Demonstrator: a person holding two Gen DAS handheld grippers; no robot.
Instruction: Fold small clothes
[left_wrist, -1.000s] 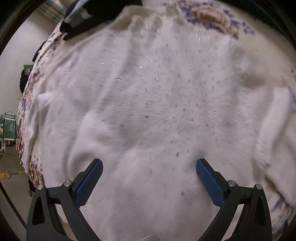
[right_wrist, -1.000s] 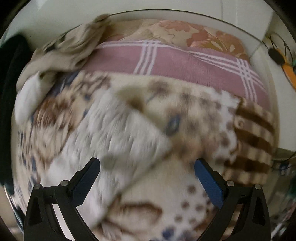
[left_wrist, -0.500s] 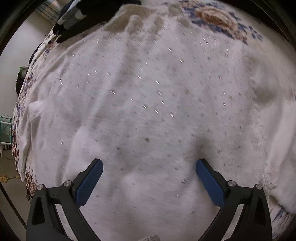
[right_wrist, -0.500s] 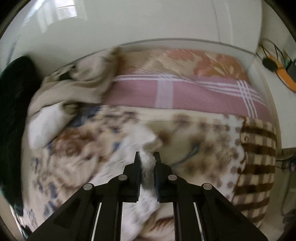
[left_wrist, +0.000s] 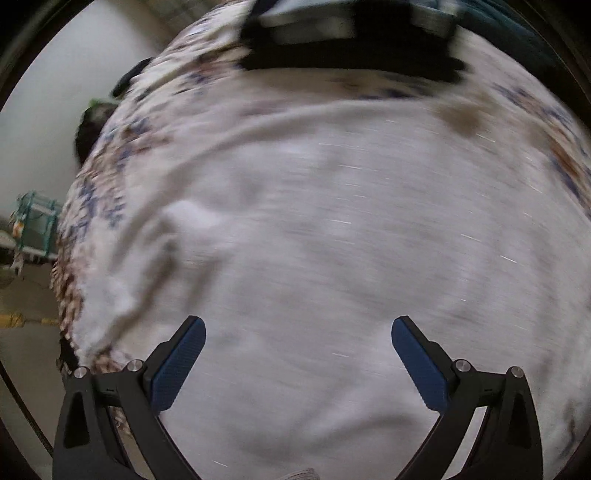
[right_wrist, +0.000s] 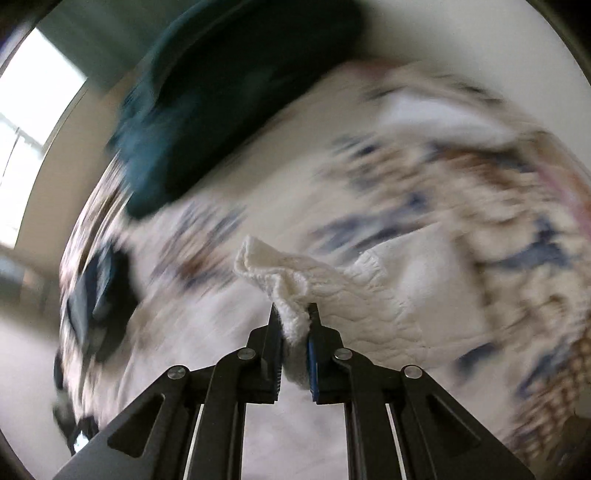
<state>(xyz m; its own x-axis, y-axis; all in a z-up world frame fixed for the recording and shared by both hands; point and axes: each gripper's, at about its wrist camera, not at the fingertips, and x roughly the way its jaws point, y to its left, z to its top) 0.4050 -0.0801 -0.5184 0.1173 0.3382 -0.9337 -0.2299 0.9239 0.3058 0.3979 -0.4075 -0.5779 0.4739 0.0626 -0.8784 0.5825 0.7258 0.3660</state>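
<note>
A white knitted garment (left_wrist: 332, 240) lies spread over a patterned blanket (left_wrist: 110, 155) and fills most of the left wrist view. My left gripper (left_wrist: 297, 332) is open just above the garment, with nothing between its blue pads. My right gripper (right_wrist: 293, 314) is shut on a bunched white knit edge of the garment (right_wrist: 354, 295) and holds it lifted above the blanket (right_wrist: 480, 192). Both views are blurred by motion.
A dark teal cloth (right_wrist: 229, 96) lies at the far side of the bed. A black and grey object (left_wrist: 347, 40) sits at the top of the left wrist view. A teal rack (left_wrist: 35, 225) stands on the floor at left.
My right gripper closed on the garment's edge and has swung it sideways, its view turning toward the teal cloth. The left gripper stayed open and shifted over the garment.
</note>
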